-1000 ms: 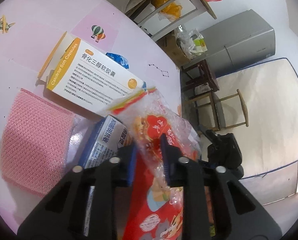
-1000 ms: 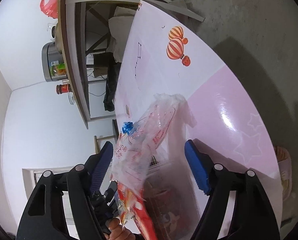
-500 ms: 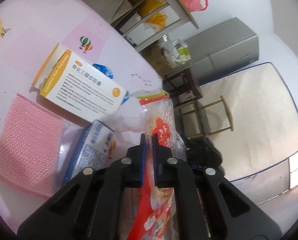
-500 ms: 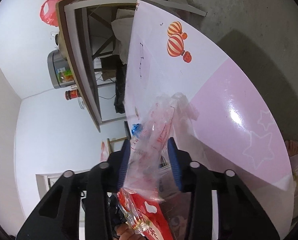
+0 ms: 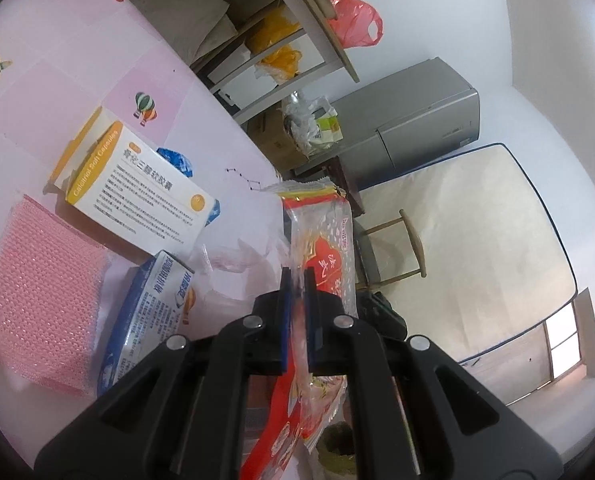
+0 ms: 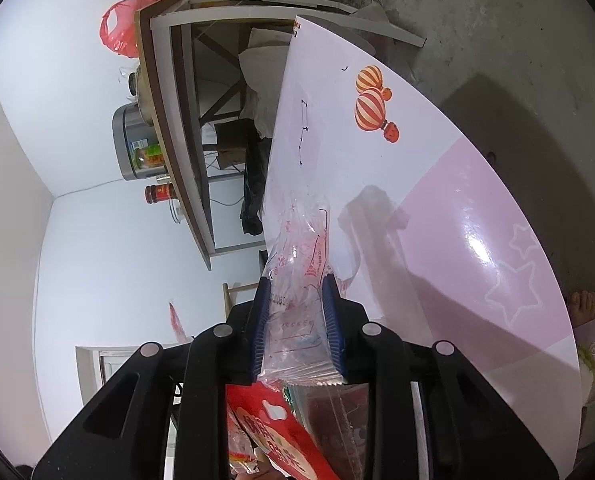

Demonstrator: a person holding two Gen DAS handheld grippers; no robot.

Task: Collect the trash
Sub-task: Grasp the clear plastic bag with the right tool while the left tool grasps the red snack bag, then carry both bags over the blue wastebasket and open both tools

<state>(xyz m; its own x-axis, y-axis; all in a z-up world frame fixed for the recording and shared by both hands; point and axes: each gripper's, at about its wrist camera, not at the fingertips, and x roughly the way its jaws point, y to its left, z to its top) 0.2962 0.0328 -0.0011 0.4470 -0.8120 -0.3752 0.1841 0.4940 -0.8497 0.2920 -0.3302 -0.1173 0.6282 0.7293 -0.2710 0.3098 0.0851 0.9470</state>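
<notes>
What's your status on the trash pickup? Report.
Left tongs shut on red-and-clear plastic snack bag. Right tongs, just closing, pinch the bag's clear end. Orange-and-white carton, blue box remain on table.

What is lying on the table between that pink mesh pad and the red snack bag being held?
In the left wrist view, a blue and white box lies between the pink mesh pad and the red snack bag, with crumpled clear plastic beside it.

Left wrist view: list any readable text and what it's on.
"Calcitriol Soft Capsules": yellow side of the white and yellow medicine box.
Chinese heading and fine print on that box's face: too small to read.
Blue and white carton: Chinese print, blurred.
Red and clear snack bag in the left gripper: unreadable.
</notes>
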